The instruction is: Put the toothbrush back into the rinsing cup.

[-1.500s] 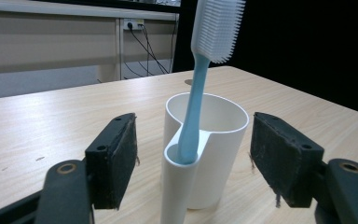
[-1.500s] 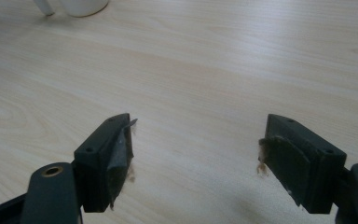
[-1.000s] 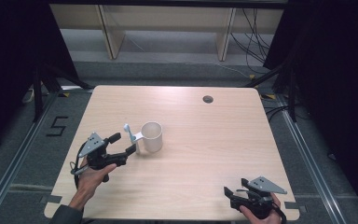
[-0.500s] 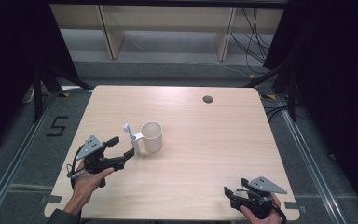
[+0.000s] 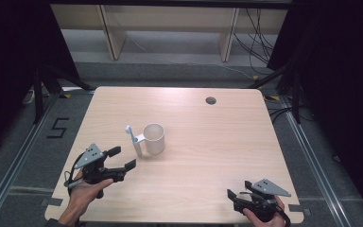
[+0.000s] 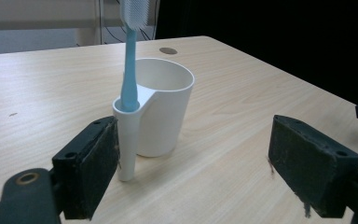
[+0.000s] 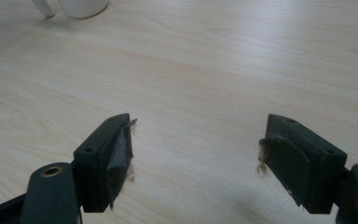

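Standing a little left of centre in the high view, the white cup rests upright on the counter, and a blue toothbrush stands bristles-up in the narrow side holder joined to the cup's wall. In the left gripper view the toothbrush handle sits down inside that tube; the cup bowl itself looks empty as far as its inside shows.

Left tool, lower left of the high view: jaws spread wide, nothing between them, apart from the cup and pointing toward it. Its own camera puts the holder tube just beside the left jaw's pad, not gripped.

Right tool, bottom right of the high view: jaws likewise wide open and empty, low over bare wood, well apart from the cup. The right gripper view catches the cup base at its upper left edge.

Judgement on progress — the toothbrush seated in its holder reads as placement done; nothing is held, so what is left appears to be little, unless the brush is meant to be taken out, in which case the grasp is not yet made.

Surface: pale wood-grain laminate with rounded corners and a cable grommet hole near the far edge. Room: dark curtains at either side, light shelving and loose cables beyond the far edge, grey floor with a "5" marked at left.
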`<state>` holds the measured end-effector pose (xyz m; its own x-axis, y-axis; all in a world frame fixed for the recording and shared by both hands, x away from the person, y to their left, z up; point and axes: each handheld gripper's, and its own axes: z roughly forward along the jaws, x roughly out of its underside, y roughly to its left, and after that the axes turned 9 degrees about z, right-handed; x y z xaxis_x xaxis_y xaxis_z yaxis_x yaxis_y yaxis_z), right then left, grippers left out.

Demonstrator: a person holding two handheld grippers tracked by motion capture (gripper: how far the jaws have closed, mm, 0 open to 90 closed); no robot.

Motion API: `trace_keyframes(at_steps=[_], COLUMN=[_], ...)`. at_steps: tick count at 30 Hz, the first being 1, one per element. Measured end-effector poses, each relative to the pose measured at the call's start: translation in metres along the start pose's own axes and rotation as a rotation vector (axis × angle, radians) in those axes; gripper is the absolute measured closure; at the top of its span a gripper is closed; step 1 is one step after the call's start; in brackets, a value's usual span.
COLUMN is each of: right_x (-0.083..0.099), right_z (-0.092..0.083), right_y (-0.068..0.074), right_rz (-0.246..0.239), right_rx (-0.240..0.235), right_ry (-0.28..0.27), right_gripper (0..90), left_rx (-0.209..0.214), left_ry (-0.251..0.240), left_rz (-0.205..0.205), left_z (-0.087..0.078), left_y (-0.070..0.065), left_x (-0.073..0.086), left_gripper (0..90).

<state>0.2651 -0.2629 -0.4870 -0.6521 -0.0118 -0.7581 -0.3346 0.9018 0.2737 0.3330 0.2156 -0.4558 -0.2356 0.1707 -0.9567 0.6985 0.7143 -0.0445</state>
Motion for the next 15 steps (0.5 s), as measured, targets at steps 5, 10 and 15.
trace_keyframes(at_steps=[5, 10, 15], right_x=[0.0, 0.0, 0.0], right_z=[0.001, 0.002, 0.002], right_y=[0.0, -0.001, 0.0], right_rz=[-0.004, -0.021, -0.019], right_rx=[0.006, 0.007, 0.007], right_ry=[-0.002, -0.014, -0.008], right_gripper=[24.8, 24.9, 24.8], left_rx=[0.02, 0.038, 0.057], left_ry=[0.015, 0.03, 0.027], left_rz=[0.008, 0.011, 0.017], left_z=[-0.006, -0.011, -0.017], left_y=[-0.006, -0.012, -0.016], left_x=[0.003, 0.007, 0.012], left_gripper=[16.1, 16.1, 15.8])
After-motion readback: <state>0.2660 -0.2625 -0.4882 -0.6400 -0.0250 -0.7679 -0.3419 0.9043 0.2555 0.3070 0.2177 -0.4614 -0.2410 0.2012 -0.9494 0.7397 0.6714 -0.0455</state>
